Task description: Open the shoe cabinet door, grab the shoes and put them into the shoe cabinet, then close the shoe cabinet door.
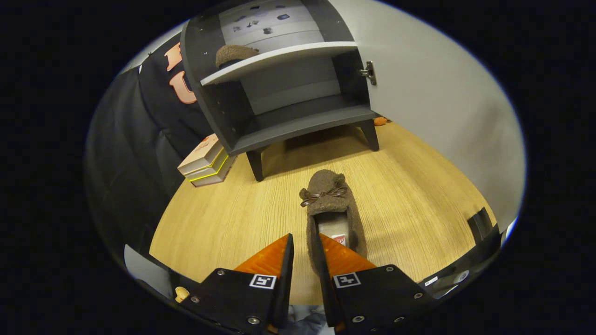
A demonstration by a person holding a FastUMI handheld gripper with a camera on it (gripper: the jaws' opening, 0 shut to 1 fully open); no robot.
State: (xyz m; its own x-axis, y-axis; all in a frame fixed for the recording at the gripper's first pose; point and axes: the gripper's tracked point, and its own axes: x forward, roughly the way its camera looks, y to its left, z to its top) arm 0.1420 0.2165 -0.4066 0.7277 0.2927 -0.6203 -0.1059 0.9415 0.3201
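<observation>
A brown slipper (331, 209) is seen lying on the wooden floor (419, 195), toe pointed toward the shoe cabinet (284, 93). The gripper (305, 246) is held low over the slipper's heel end. Its fingers are parted by a narrow gap, and the slipper's left side wall at the heel sits in that gap, with one finger set outside and the other inside the opening. Whether both fingers press on the wall cannot be told.

The slipper is fuzzy, rounded at the toe, and trimmed with a thin dark bow.

The cabinet is dark grey, boxy, raised on short legs, with its pale door (442, 107) swung open to the right. A second fuzzy brown slipper (233, 55) rests on its pale upper shelf (279, 58). Stacked flat boxes (205, 163) lie beside the cabinet's left leg.
</observation>
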